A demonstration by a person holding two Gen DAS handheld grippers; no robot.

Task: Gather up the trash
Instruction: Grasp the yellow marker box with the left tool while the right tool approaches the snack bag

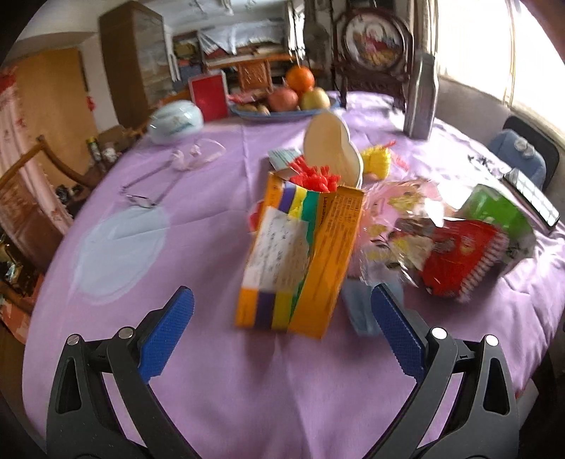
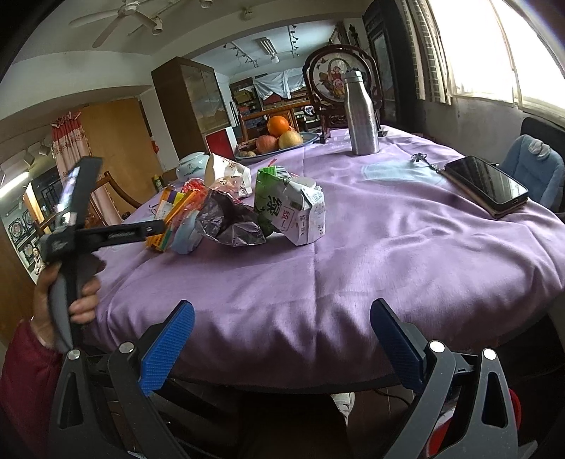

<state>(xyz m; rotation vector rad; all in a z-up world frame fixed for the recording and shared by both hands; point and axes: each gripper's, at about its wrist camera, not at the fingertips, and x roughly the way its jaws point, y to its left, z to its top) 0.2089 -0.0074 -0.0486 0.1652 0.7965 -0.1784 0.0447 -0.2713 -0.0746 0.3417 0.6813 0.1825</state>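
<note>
- trash pile [image 2: 243, 208] sits mid-table on the purple cloth [image 2: 388, 247]: orange box [image 1: 300, 261], crumpled wrappers [image 1: 448, 254], green carton [image 2: 293, 208]
- left gripper [image 1: 282, 317] spread wide, empty, right by the box
- right gripper [image 2: 282, 325] also released, back at the table edge

The left gripper [image 1: 282, 335] is wide open over the purple table [image 1: 219, 370]. An orange box [image 1: 300, 257] lies just ahead, with shiny wrappers [image 1: 416, 229] beside it.

Lived-in home dining room: purple-clothed table [image 2: 388, 247] ahead, fruit bowl [image 2: 279, 141] beyond, wooden cabinet [image 2: 190, 102] far left, ceiling fan [image 2: 120, 17] overhead.
</note>
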